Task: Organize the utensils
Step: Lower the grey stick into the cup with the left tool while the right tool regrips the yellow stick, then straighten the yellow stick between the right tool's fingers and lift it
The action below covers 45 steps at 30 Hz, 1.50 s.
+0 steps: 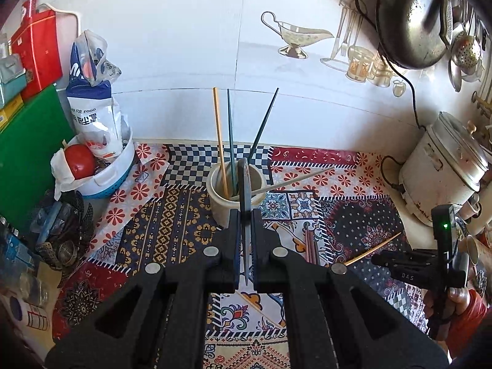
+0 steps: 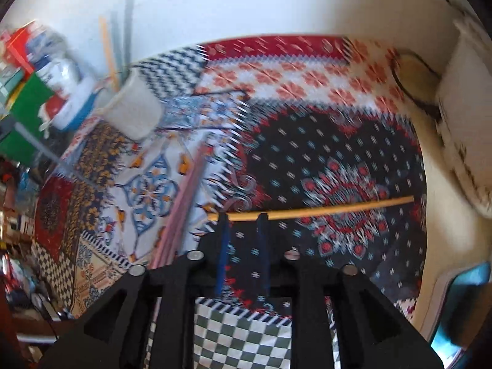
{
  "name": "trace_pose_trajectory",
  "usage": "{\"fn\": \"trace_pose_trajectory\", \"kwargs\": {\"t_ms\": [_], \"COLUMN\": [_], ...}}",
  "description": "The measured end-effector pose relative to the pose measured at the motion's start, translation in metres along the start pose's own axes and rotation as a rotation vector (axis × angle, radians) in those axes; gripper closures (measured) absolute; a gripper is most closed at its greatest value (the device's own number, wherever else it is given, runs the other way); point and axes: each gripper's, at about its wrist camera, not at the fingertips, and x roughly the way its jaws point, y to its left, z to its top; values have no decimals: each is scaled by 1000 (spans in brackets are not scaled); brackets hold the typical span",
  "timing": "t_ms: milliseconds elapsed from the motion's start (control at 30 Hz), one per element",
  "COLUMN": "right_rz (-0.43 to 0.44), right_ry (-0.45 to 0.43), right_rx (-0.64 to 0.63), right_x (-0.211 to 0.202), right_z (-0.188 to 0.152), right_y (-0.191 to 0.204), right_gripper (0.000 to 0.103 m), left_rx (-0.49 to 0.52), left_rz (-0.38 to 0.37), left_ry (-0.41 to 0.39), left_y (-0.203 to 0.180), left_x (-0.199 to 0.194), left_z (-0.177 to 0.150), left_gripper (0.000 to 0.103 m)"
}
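patchwork cloth [image 1: 172,230], white tiled wall [image 1: 184,46], rice cooker [image 1: 442,169]

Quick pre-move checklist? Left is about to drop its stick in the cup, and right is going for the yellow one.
1. Left gripper holds dark grey chopstick: ok, jaws shut on it.
2. Chopstick lined up with white ceramic cup: ok; height cannot tell.
3. Room in the cup: ok.
4. Right gripper open: ok.
5. Yellow chopstick between its jaws: cannot tell; it crosses the tips and the view is blurred.
6. Pinkish-brown chopstick pair put away: not ok, lying on the cloth.
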Motion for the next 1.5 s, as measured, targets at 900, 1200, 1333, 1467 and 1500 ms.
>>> {"fn": "trace_pose_trajectory", "kwargs": {"t_ms": [900, 1200, 1333, 1467, 1500], "right_rz": [-169, -105, -121, -61, -49], "right_ry": [-22, 51, 91, 116, 113], "right_rx": [93, -82, -27, 103, 133], "right_x": [36, 29, 25, 23, 24], "right_z": [0, -7, -7, 0, 3], "right_y": [-54, -51, -64, -78, -80], "right_gripper": [83, 101, 102, 95, 88], "left_rx": [-85, -81, -87, -96, -94], "left_rz": [1, -13, -11, -10, -9], "left_ry": [-8, -16, -12, -7, -8], "left_y": [16, 12, 13, 14, 14], "left_x": [10, 8, 9, 10, 9], "left_z": [5, 7, 6, 6, 6], "left_gripper": [99, 99, 99, 99, 99]}}
